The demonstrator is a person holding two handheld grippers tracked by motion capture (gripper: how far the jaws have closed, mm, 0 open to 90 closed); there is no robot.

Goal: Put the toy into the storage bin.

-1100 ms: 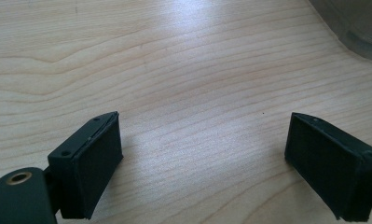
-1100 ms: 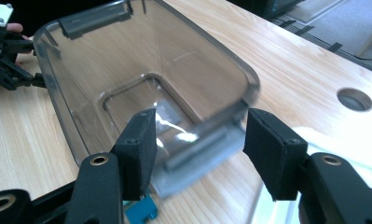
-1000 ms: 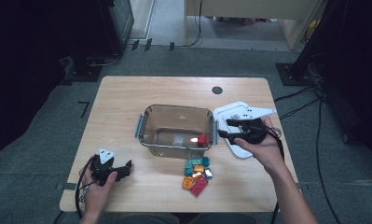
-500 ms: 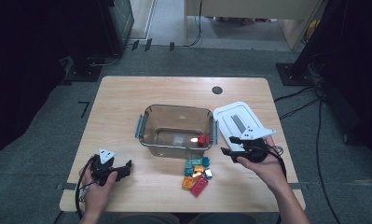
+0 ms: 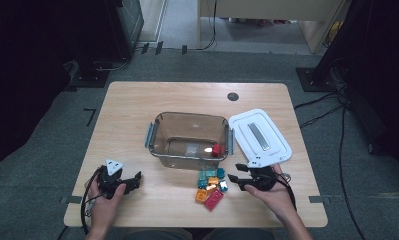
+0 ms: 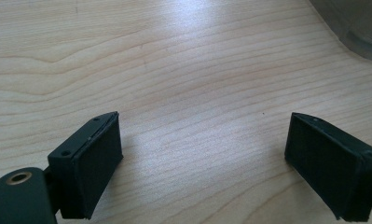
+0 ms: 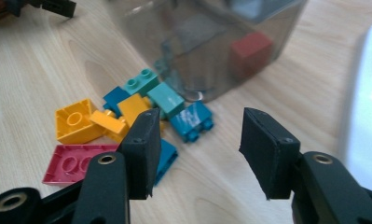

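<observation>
bare table left of clear bin, brick pile and white lid crowding the right

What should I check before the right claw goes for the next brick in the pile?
1. Right claw empty, jaws apart: ok; they have just been closing a little, nothing between them.
2. Brick pile within reach, just ahead of the right claw on the table: ok.
3. One brick singled out between the jaws: not ok; the blue brick lies ahead, touching its neighbours.
4. Clear container open, with room: ok; one red brick inside.
5. White lid off and beside the container: ok.
6. Left claw open, clear of the pile: ok.
</observation>
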